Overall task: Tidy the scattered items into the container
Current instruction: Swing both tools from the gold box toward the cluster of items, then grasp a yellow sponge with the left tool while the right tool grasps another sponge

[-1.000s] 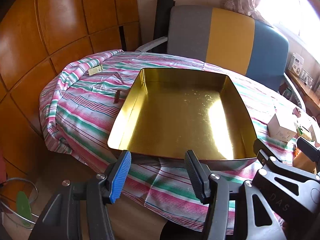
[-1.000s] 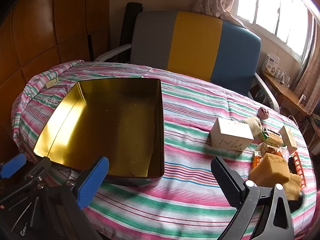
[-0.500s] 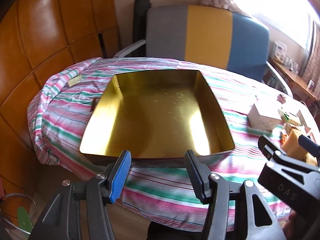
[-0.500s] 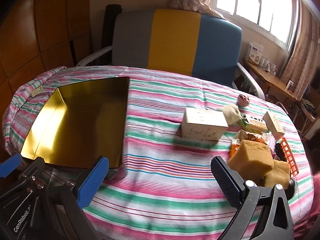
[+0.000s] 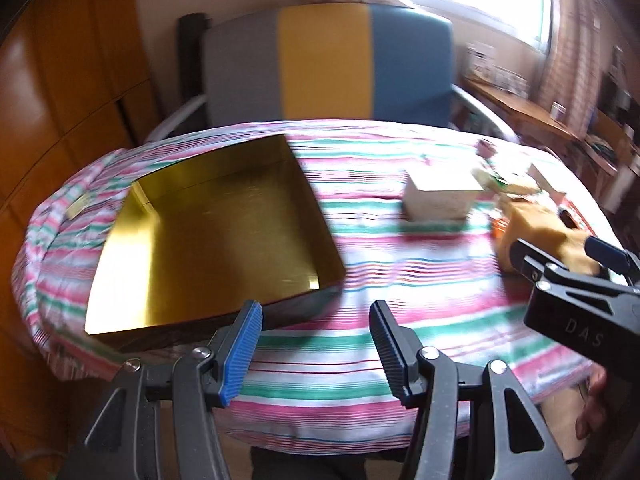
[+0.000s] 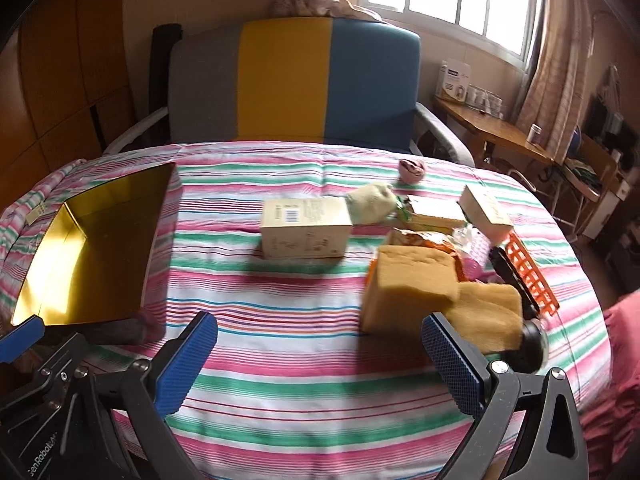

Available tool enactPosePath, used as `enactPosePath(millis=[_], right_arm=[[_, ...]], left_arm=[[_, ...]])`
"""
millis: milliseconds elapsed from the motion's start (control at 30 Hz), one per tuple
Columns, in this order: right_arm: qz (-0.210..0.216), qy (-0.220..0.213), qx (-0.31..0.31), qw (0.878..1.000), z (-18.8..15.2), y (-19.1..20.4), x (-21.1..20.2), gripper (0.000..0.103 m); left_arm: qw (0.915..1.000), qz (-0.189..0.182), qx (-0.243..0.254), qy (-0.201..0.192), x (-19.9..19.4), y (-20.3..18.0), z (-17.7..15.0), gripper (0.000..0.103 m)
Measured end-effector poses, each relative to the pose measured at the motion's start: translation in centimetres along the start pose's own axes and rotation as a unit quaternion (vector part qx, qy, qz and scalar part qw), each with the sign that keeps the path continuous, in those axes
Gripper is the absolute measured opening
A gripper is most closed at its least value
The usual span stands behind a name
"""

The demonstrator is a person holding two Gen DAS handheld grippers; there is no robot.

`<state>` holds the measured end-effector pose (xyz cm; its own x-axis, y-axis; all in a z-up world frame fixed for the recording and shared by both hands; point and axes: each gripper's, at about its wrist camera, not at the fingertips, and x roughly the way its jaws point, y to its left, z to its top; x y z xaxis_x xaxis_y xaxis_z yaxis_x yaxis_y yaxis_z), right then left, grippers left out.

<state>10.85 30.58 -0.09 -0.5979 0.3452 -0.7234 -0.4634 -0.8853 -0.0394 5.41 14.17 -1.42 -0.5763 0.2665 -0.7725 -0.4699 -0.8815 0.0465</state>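
Striped tabletop [image 6: 280, 320]: gold tin [image 6: 92, 248] sat bare at left, boxes and sponges [image 6: 416, 288] heaped well apart at right; left tongs [image 5: 316, 348] and right tongs [image 6: 320, 364] both gaped, unloaded; risk judged: crowded heap, a grab could topple neighbours.

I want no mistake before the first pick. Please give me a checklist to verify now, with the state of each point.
1. Right hand-held gripper open, nothing held: ok.
2. Left hand-held gripper open, nothing held: ok.
3. Gold tin has free room inside: ok.
4. Yellow sponge within reach, nothing on top of it: ok.
5. Sponge between the right gripper's jaws: not ok, it lies ahead.
6. Pictures sharp enough for small items: not ok, blurred.
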Motion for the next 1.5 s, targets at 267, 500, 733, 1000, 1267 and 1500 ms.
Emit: enactPosePath(millis=[267, 500, 733, 1000, 1267, 1500], right_arm=[[0.065, -0.006, 0.051, 0.997, -1.3, -6.7, -0.4, 0.103], [0.13, 0.014, 0.109, 0.985, -1.2, -11.1, 0.6, 0.103], [0.161, 0.014, 0.137, 0.977, 1.2, -12.0, 2.6, 0.103], [0.166, 0.024, 0.135, 0.977, 4.8, -10.8, 6.1, 0.103], [0.332, 0.056, 0.113, 0.935, 4.5, -8.1, 4.7, 0.103], [0.324, 0.045, 0.104, 0.939, 2.2, -9.1, 1.2, 0.103]], left_arm=[[0.9939, -0.066, 0.085, 0.023, 1.8, -4.8, -0.9, 0.057], [0.9874, -0.08, 0.122, 0.063, 4.5, -6.2, -2.5, 0.057], [0.9851, -0.086, 0.118, 0.091, 6.6, -5.4, -3.6, 0.057], [0.9862, -0.116, 0.087, 0.079, 7.1, -4.2, -3.7, 0.06], [0.9791, -0.174, 0.059, 0.087, 7.5, -3.9, -3.5, 0.087], [0.9797, -0.168, 0.069, 0.083, 7.4, -4.4, -3.7, 0.087]])
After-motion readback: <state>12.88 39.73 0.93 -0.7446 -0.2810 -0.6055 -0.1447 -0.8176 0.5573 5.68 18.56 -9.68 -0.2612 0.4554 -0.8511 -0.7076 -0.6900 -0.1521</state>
